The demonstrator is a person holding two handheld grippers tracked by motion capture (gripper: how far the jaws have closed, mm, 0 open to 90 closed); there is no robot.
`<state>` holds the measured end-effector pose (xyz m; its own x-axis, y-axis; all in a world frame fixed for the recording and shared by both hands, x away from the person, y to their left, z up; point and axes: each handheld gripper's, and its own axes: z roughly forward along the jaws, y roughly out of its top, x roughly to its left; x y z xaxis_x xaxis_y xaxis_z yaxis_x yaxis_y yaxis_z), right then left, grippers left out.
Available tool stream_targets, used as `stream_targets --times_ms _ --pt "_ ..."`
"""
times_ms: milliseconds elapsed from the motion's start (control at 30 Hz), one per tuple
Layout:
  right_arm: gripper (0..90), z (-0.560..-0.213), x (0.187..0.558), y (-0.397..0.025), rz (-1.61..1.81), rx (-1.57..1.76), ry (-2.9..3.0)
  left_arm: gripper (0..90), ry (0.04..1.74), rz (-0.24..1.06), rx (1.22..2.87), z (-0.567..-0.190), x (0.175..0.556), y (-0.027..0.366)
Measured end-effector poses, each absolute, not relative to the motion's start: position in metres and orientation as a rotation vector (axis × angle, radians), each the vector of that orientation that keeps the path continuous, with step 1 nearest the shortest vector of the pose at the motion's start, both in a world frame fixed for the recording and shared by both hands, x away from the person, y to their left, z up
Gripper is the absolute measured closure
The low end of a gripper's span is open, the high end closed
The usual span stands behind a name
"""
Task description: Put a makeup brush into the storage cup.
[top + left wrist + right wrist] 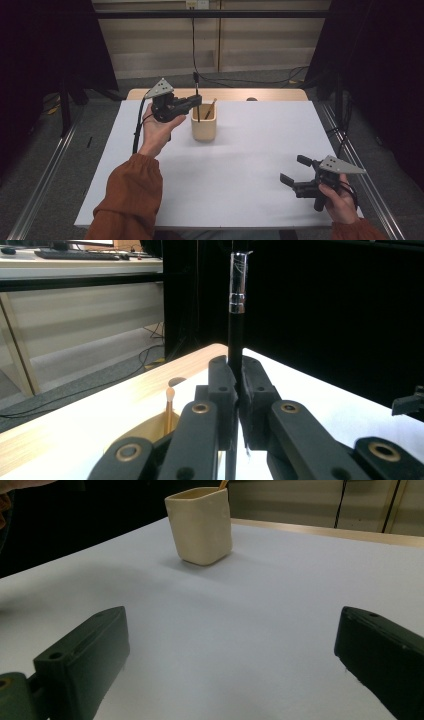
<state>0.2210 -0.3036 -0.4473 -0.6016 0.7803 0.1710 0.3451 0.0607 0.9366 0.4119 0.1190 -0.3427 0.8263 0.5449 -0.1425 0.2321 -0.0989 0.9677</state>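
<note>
Writing: no brand, label or lettering could be read on any of the things.
Left gripper: it was held up at the far left part of the table, level with the top of the cup, its jaws pressed together on a thin black pen. In the left gripper view the two black jaws met on the shaft.
Pen: it stood upright, its lower end down inside the cup. The left gripper view showed a black shaft with a shiny silver band near the top.
Cup: a pale cream, square-sided cup with rounded corners stood on the white sheet near the far middle of the table; in the right gripper view it stood well ahead of the jaws.
Wooden stick: it leaned in the cup beside the pen; the left gripper view showed its rounded tip just left of the jaws.
Right gripper: it was held low at the near right corner of the table, well apart from the cup, its jaws spread wide with nothing between them.
Table: a white sheet covered it, with a strip of bare wood at the far edge.
Surroundings: black curtains hung at both sides, and cables ran over the grey floor behind the table.
In the way: nothing lay on the sheet between the right gripper and the cup.
</note>
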Motion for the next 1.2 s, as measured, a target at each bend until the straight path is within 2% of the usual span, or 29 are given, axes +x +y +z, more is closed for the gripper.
stream_targets --times_ms 233,733,1200 --pt "0.5 -0.448 0.221 -0.304 1.566 1.128 1.960 85.7 0.629 0.309 1.673 -0.339 0.424 0.113" --pt "0.4 -0.449 0.221 -0.303 1.554 1.123 1.972 85.7 0.692 0.359 1.679 -0.354 0.450 0.116" --pt "0.1 -0.449 0.220 -0.304 1.564 1.127 1.969 85.7 0.699 0.354 1.711 -0.371 0.455 0.104"
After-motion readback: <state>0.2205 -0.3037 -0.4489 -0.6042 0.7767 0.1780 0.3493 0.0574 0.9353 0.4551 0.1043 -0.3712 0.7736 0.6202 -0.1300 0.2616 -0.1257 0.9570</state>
